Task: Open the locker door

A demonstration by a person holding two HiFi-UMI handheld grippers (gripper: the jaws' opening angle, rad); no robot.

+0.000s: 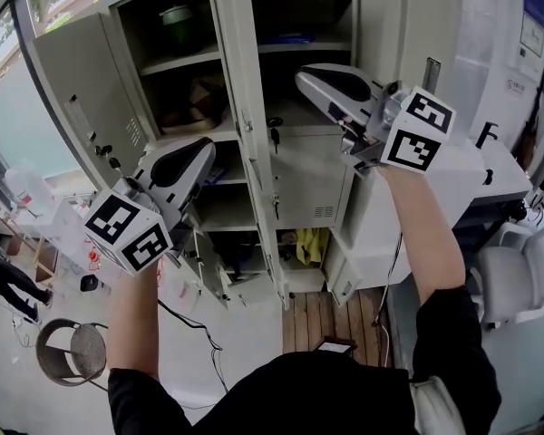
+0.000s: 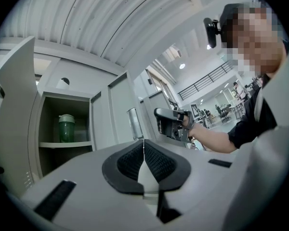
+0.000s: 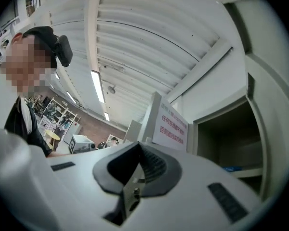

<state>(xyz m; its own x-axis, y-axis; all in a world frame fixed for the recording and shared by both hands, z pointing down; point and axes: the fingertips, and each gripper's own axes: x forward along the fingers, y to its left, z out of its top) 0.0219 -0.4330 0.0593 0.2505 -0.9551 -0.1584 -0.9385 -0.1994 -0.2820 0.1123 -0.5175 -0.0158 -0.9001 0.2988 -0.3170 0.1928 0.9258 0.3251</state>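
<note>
A bank of pale grey lockers [image 1: 254, 98] fills the head view. The top left compartment stands open, its door [image 1: 82, 107] swung left, with a green bottle [image 1: 175, 18] on its shelf. The top right compartment [image 1: 299, 7] is open too, its door [image 1: 417, 25] swung right. Below it a vented door [image 1: 308, 184] is closed, with a key [image 1: 275, 134] at its edge. My left gripper [image 1: 204, 148] is shut and empty, in front of the middle left shelves. My right gripper [image 1: 304, 75] is shut and empty, at the top right compartment's lower edge. The bottle [image 2: 66, 128] also shows in the left gripper view.
A round stool [image 1: 72, 352] stands at the lower left with a cable on the floor near it. A white desk [image 1: 503, 166] and a chair [image 1: 517, 279] are at the right. A dark tablet [image 1: 334, 344] lies on wooden boards [image 1: 326, 311] below the lockers.
</note>
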